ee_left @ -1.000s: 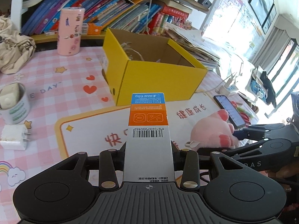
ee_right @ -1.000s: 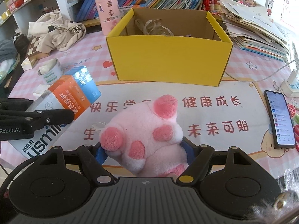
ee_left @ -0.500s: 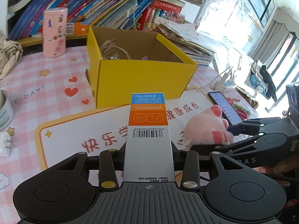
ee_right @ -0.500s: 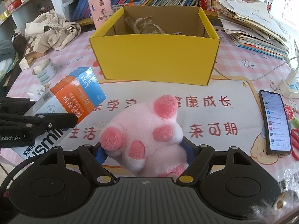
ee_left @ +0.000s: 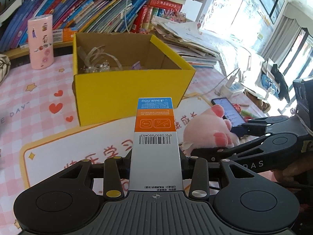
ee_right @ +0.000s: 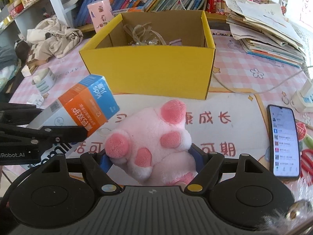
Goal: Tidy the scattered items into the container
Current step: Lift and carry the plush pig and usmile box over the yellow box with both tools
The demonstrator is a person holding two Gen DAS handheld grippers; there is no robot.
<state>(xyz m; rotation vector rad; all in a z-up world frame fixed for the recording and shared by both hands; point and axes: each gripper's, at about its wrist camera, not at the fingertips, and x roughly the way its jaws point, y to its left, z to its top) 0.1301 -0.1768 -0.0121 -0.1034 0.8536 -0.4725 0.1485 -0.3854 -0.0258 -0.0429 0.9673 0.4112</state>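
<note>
Your left gripper (ee_left: pixel 155 168) pinches the toothpaste carton (ee_left: pixel 154 137); your right gripper (ee_right: pixel 151 156) clamps the pink plush toy (ee_right: pixel 154 135). The yellow box (ee_right: pixel 156 68) sits at 12 o'clock, near both.

Both devices were matte black plastic. The left gripper (ee_left: pixel 155 162) had a ribbed grey top plate bearing a small crosshair mark, flanked by two round black housings with shallow circular discs. Its linkage arms carried one brass-coloured and several silver screw heads. The right gripper (ee_right: pixel 151 156) had the same build, with blue pads (ee_right: pixel 196 156) lining the jaws and a yellow and a silver screw. White lettering "Robot.AI" showed on the left unit's side, and "DAS" on the right's.
</note>
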